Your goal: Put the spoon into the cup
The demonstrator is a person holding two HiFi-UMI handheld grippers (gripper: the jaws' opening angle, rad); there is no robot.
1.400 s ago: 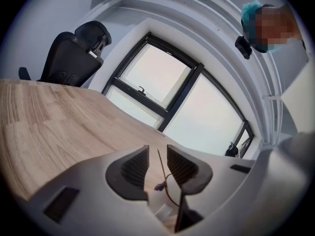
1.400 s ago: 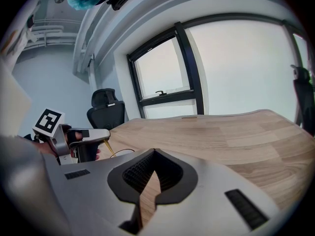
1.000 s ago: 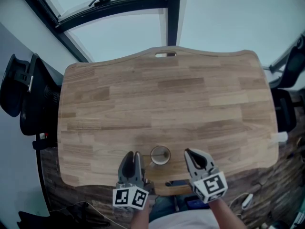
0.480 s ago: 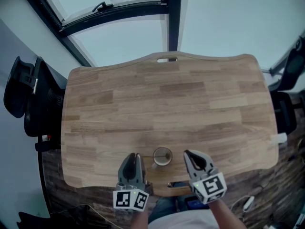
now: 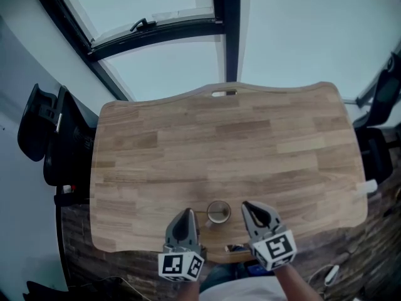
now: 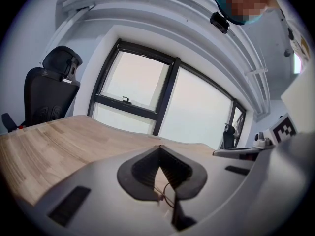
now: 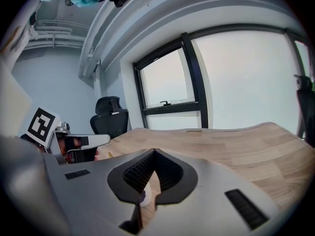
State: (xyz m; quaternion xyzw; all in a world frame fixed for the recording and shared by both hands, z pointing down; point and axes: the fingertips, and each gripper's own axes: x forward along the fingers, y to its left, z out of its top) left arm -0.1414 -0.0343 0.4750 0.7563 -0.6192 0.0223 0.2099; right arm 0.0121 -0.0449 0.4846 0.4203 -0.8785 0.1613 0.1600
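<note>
Left gripper has closed its jaws, empty; right gripper pinched shut, empty too. Cup stands between them, no spoon visible outside it. Back away gently, don't clip it.

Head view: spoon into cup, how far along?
Done: possibly the drop, unconfirmed. No spoon shows on the table, and the inside of the cup is too small to read. In hand: nothing. The left gripper and right gripper are both shut and empty, either side of the cup. Left: confirm the spoon is in the cup.
</note>
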